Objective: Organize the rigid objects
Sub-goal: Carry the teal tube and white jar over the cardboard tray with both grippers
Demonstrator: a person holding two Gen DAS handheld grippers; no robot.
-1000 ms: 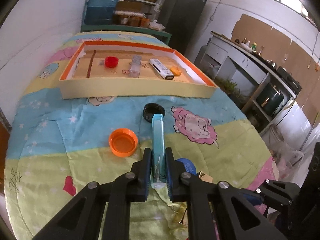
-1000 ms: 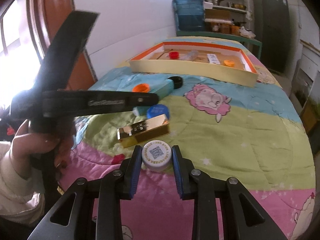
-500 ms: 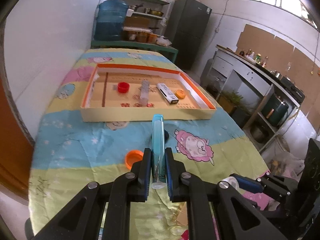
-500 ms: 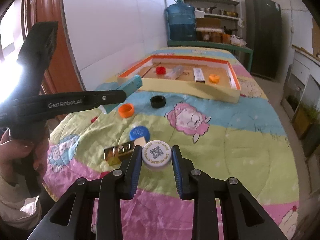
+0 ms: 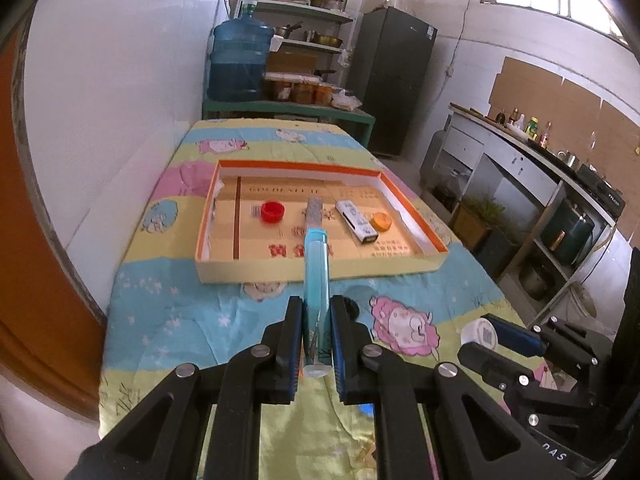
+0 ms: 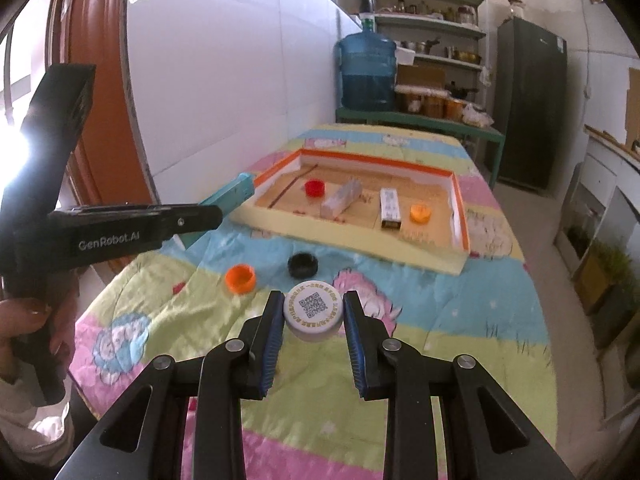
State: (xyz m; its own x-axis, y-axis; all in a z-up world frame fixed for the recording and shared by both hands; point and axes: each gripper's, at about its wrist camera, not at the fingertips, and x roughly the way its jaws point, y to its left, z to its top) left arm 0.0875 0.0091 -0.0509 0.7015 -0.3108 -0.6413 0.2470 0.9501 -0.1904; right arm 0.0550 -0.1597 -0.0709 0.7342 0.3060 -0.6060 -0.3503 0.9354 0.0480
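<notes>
My left gripper is shut on a long teal box, held in the air and pointing at the orange-rimmed tray. My right gripper is shut on a white cap with a QR code, also lifted above the bed; this cap shows in the left wrist view. The tray holds a red cap, a clear block, a white stick box and an orange cap. The teal box shows at the left in the right wrist view.
An orange cap and a black cap lie on the patterned quilt in front of the tray. A white wall runs along the left. A blue water jug, shelves and a dark fridge stand beyond the bed.
Both grippers have risen and moved forward toward the tray with their objects. The gold bar and blue cap have dropped out of the right wrist view.
</notes>
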